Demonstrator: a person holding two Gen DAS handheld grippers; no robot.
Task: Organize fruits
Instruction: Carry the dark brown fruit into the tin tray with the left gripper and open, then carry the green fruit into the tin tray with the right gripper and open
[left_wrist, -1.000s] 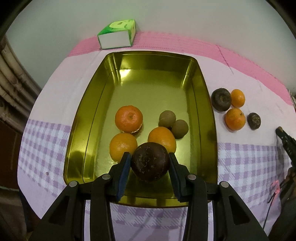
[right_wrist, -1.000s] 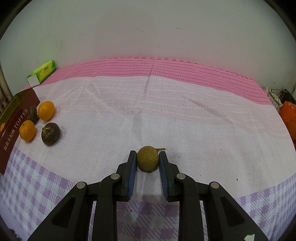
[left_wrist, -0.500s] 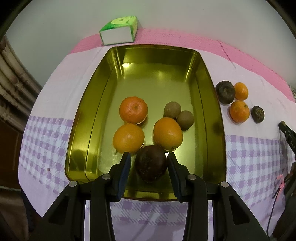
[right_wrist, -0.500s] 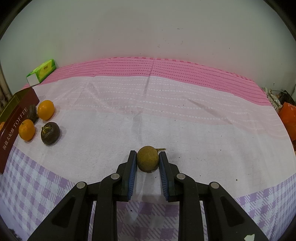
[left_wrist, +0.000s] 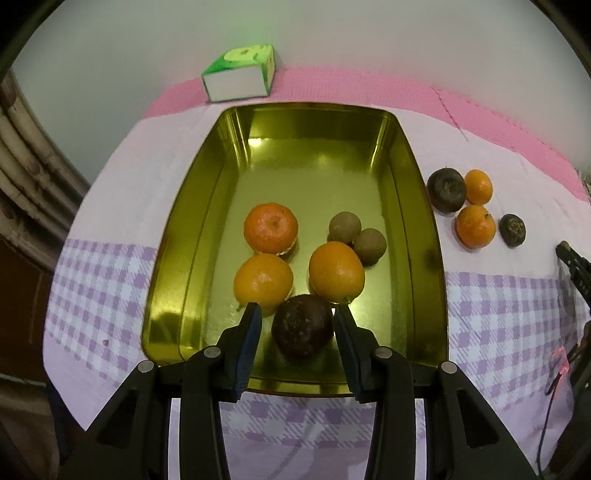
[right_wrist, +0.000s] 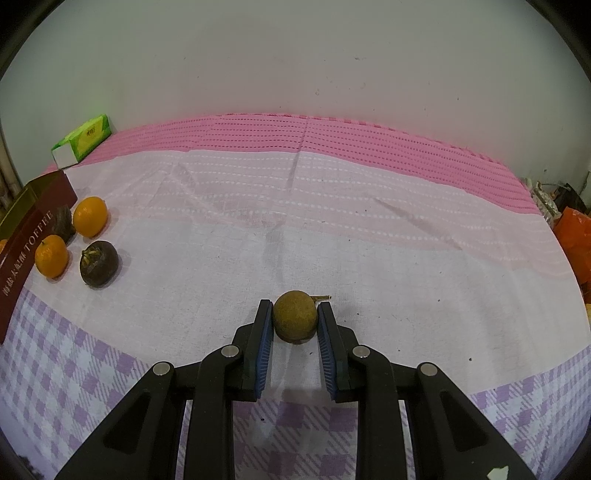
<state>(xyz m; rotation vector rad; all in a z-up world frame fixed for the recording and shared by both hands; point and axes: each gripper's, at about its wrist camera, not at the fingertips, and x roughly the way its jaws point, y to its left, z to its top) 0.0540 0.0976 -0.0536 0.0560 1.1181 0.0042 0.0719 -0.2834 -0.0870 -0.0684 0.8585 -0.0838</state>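
Both tongs point down at a cloth-covered table (right_wrist: 369, 251). The left tongs (left_wrist: 297, 309) stand narrowly parted around a dark purple fruit (left_wrist: 302, 328) resting in the near end of a gold tin (left_wrist: 421, 206), with a gap showing at the left pad. Also in the tin lie 3 oranges (left_wrist: 270, 227) and 2 small brown fruits (left_wrist: 344, 228). Outside it, to the right, sit 2 oranges (left_wrist: 475, 225) and 2 dark fruits (left_wrist: 446, 190). The right tongs (right_wrist: 294, 308) pinch a brown round fruit (right_wrist: 294, 320) on the cloth, well apart from the tin.
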